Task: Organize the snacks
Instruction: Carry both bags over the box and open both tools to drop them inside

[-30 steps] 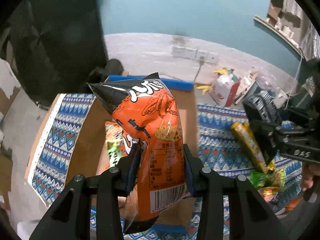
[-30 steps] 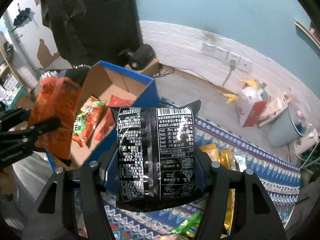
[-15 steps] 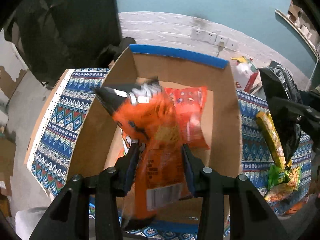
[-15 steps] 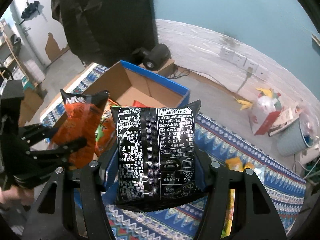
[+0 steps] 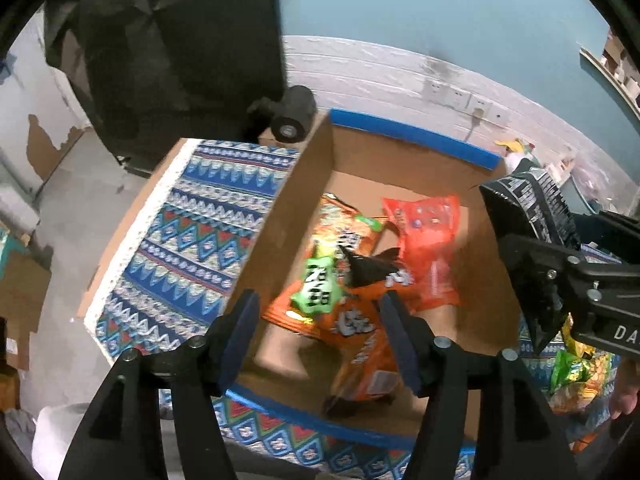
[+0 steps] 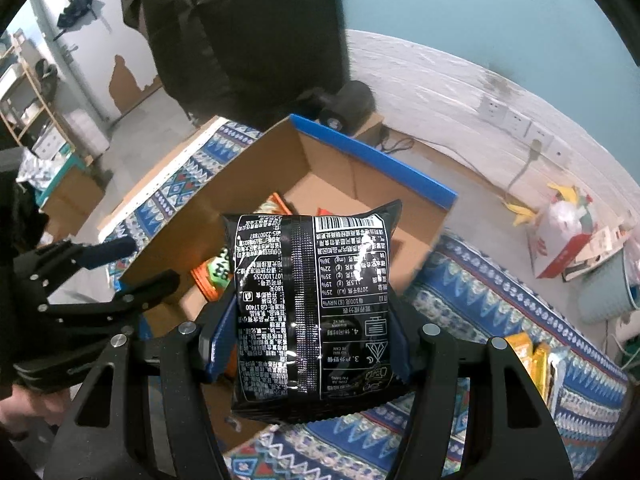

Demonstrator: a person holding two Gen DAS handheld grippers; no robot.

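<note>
A cardboard box with a blue rim (image 5: 412,136) stands on the patterned cloth. My left gripper (image 5: 320,320) is open above its near side. The orange snack bag (image 5: 360,344) lies loose in the box below the fingers, on an orange-green bag (image 5: 320,280) and beside a red bag (image 5: 428,248). My right gripper (image 6: 308,332) is shut on a black snack bag (image 6: 312,304), held above the box's near right edge (image 6: 372,156). The black bag also shows at the right of the left wrist view (image 5: 532,216).
Loose yellow and green snack packs (image 6: 532,356) lie on the cloth (image 6: 500,308) right of the box. A black cylinder (image 5: 292,116) sits behind the box. A red-white carton (image 6: 560,240) and wall sockets (image 6: 516,120) are on the floor side.
My left gripper moved over the box and opened, dropping the orange bag inside. My right gripper carried the black bag left, closer over the box.
</note>
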